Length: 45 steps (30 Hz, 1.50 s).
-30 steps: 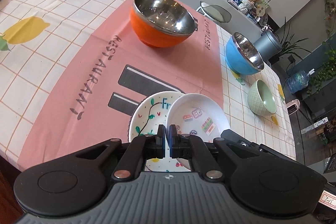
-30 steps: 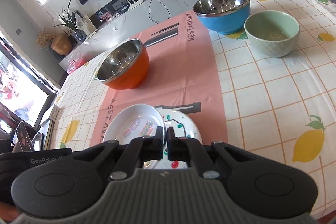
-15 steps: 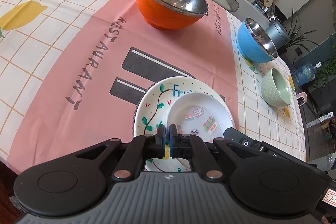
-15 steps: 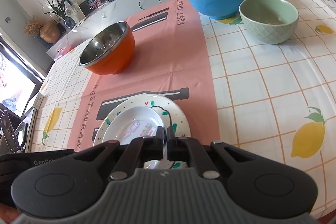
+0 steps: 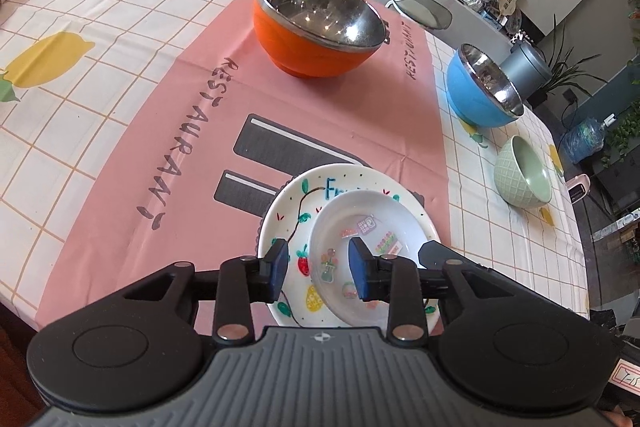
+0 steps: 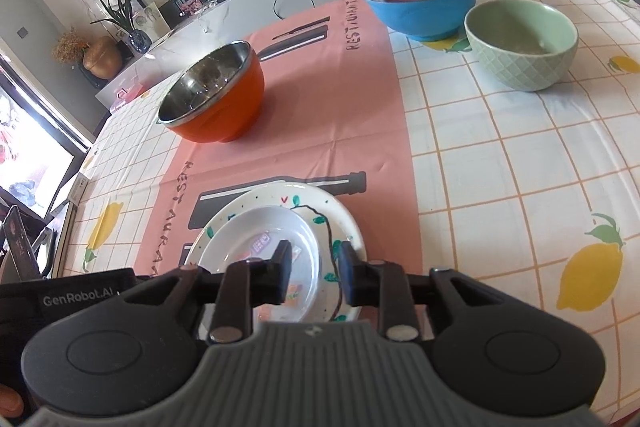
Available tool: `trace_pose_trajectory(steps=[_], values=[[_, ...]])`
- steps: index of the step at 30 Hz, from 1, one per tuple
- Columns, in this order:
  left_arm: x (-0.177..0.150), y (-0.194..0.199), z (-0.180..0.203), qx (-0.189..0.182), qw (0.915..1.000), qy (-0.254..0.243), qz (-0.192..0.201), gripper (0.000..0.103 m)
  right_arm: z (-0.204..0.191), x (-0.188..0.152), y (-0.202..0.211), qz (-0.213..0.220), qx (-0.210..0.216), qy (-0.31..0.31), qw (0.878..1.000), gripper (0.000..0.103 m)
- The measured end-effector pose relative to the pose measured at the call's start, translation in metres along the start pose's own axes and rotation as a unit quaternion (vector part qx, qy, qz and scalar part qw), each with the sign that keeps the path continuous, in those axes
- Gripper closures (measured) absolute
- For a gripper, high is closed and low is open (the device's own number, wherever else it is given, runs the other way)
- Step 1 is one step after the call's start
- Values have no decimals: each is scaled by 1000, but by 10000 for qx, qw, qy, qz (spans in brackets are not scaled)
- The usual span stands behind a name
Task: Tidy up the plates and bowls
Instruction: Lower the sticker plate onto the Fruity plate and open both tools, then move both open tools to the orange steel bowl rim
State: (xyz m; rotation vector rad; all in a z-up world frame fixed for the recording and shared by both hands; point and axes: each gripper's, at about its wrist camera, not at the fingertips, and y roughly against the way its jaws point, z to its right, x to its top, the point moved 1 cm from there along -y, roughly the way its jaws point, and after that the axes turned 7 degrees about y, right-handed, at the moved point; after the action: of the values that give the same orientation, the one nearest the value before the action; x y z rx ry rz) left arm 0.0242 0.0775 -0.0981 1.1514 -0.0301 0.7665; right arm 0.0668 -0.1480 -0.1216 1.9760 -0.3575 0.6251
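Plates were already nested on the pink mat point(image 5: 168, 131): small plate point(image 5: 372, 251) on the big plate point(image 5: 288, 211), near the table's front edge. Left to gather, I judged: orange bowl point(image 5: 316, 27), blue bowl point(image 5: 480, 91), green bowl point(image 5: 524, 175), all apart. My left claw point(image 5: 318, 269) and right claw point(image 6: 312, 277) had just opened partway above the plates, gripping nothing.

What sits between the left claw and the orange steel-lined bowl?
Nothing visible. Ahead of the open left claw, the small white sticker-print plate rests on the larger fruit-painted white plate. Beyond them, only bare pink placemat reaches the orange steel-lined bowl.
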Motion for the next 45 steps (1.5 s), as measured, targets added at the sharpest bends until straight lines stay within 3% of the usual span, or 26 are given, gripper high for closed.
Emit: trace_pose_trajectory(steps=[12,26,32,41,45], values=[[30,27,1,-120,9988,93,472,52,-17,21,24,365,-65,430,9984,52],[103,34,3,-21,9931,-20,1171,31,-54,93,13,774,18,989,9921,30],[130,16,-8,-11,9911,240,1312,28,-58,119,-11,765,-39,926,9928,27],[154,-28,-16,-45,9934,391,1075,28,-54,145,-61,517,-182,618,9966,28],[159,-43,-20,31,9943,391,991,38,-53,151,-83,368,-269,595,9972,33]])
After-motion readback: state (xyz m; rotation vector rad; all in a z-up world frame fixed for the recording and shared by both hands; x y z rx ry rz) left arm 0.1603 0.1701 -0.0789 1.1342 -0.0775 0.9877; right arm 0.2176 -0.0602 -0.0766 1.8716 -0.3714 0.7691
